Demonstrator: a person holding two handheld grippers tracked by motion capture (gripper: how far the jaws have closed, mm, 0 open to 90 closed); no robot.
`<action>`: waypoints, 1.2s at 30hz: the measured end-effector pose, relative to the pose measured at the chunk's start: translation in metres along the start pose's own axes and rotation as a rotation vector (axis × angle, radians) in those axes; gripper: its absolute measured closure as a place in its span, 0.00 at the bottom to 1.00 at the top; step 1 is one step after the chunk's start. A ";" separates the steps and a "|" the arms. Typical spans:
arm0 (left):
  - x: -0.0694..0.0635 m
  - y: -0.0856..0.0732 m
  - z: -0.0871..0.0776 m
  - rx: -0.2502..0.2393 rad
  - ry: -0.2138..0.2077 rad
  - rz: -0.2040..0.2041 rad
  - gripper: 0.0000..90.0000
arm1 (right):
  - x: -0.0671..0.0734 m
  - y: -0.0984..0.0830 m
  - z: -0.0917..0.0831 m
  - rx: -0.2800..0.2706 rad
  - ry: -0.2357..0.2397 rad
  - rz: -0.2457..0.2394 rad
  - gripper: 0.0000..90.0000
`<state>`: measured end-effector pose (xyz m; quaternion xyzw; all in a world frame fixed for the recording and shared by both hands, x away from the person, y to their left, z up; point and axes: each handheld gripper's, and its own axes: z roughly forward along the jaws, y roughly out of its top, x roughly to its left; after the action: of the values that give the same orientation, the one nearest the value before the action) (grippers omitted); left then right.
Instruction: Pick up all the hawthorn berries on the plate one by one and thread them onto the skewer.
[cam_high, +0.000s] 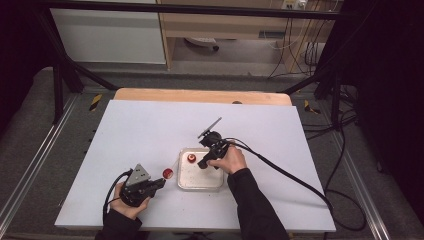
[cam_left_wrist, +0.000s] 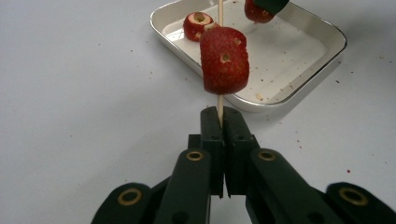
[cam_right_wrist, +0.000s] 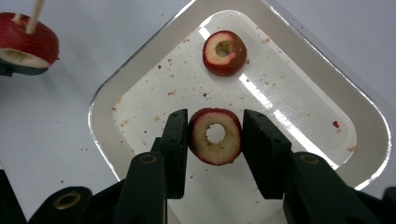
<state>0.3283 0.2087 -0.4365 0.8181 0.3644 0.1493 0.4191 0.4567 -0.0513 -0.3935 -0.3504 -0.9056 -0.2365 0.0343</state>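
White tray, shallow, rounded corners, sits mid-table on the white table, just fwd of the person's right hand. Inside: two cored red fruit rings plus scattered red/brown crumbs on the tray floor. One ring lies flat near the far side of the tray in the right gripper view, hole up, untouched. The second ring is between the jaws of the right gripper, over the tray floor; left pad touches its skin, right pad looks a hair off it, so can't call it a firm clamp. No earlier pic to compare w/.

Left gripper: jaws together, clamped on a thin wooden skewer that stands up from the pad tips. A third red fruit piece is threaded on the skewer, above the jaws, w/ small holes in its skin. It's outside the tray, just beside the tray's near-left edge in the high view, not touching the rim as far as can be told.

In the left gripper view the tray lies behind the skewered piece; one ring rests in its far corner, another red bit at the top edge under the right gripper's tip.

Left hand rests low on the table, right hand at the tray's right edge.
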 end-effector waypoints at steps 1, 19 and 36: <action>0.000 0.000 0.000 -0.001 0.000 0.001 0.98 | 0.002 -0.001 -0.002 -0.012 -0.001 -0.001 0.69; -0.007 0.002 -0.001 -0.024 -0.001 0.000 0.98 | 0.005 -0.041 -0.033 -0.394 0.108 0.115 0.69; -0.017 0.002 0.001 -0.051 -0.018 -0.061 0.98 | 0.001 -0.065 -0.033 -0.746 0.177 0.305 0.70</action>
<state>0.3182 0.1949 -0.4340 0.7969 0.3814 0.1384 0.4476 0.4104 -0.1078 -0.3902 -0.4475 -0.6890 -0.5699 0.0172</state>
